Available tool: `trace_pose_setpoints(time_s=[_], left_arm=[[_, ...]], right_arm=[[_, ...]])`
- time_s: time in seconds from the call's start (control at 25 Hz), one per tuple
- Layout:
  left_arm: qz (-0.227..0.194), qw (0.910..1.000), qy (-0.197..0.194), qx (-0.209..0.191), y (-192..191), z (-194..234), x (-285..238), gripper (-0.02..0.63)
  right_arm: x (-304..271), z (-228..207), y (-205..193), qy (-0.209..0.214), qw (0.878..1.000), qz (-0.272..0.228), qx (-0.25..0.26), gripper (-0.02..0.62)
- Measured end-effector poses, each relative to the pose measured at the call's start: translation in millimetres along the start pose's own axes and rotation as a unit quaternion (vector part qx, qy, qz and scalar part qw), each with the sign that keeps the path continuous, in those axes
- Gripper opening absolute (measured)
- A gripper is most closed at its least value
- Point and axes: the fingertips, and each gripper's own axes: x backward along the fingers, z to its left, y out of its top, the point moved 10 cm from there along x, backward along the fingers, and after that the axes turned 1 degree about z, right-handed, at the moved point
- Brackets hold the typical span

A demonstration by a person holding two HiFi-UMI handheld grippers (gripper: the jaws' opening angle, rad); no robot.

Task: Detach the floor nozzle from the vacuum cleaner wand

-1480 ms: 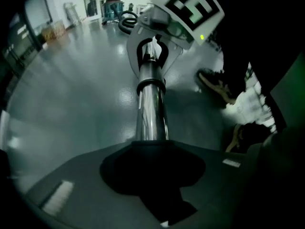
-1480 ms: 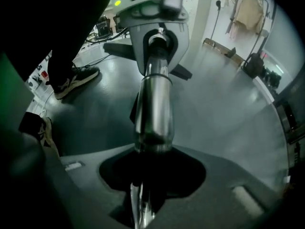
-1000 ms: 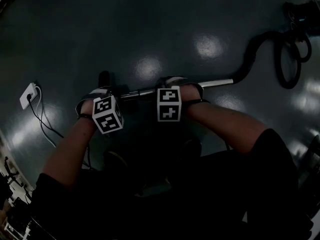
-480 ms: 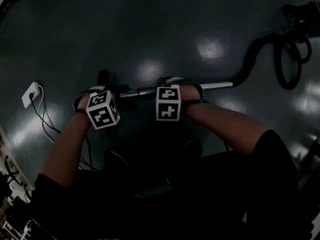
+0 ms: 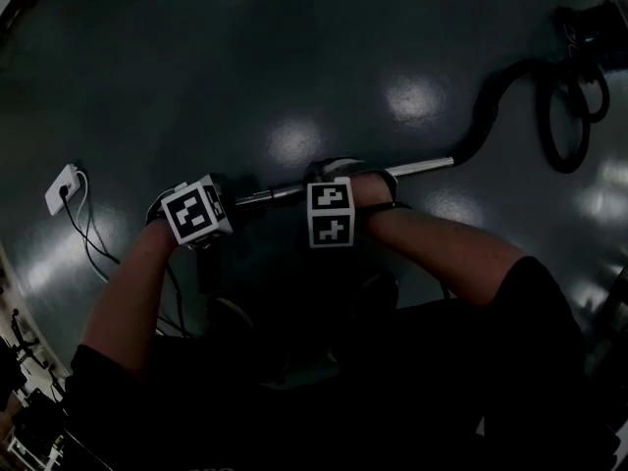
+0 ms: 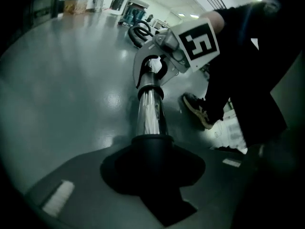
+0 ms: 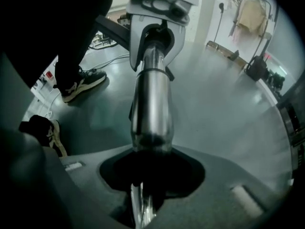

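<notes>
My left hand-held gripper (image 6: 152,171) is pinched on the round neck of the black plastic floor nozzle (image 6: 152,144). My right hand-held gripper (image 7: 150,178) is pinched on the shiny chrome metal wand (image 5: 417,167) just beside it, at its 3 o'clock side. I judge this split grip is there to pull the two parts against each other. The tube sits inside the neck, so they are not yet separated. Over the dark glossy floor (image 5: 294,57) the wand runs toward 2 o'clock into the black flexible hose (image 5: 488,101). I see no container here.
</notes>
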Motion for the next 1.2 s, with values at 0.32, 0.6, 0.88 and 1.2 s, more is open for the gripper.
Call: trace_pose_setpoints(time_s=[0.32, 0.6, 0.88, 1.2], left_arm=[[0.018, 0.9182, 0.331, -0.217, -5.2, -4.0, -6.6, 0.129], [0.001, 0.9743, 0.180, -0.136, -8.1, 2.0, -3.3, 0.130], [-0.024, 0.9980, -0.048, 0.034, -18.3, 4.2, -2.6, 0.130], [-0.030, 0.9990, 0.020, -0.025, -21.8, -0.8, -7.5, 0.129]], right_arm=[[2.1, -21.5, 0.0, 0.045, 0.998, -0.009, -0.034, 0.123], [2.5, -15.8, 2.8, 0.059, 0.998, -0.010, -0.034, 0.123], [-2.7, -3.0, 11.3, 0.029, 0.999, 0.008, 0.012, 0.123], [-7.1, -2.4, 11.2, 0.060, 0.998, 0.004, 0.005, 0.123]])
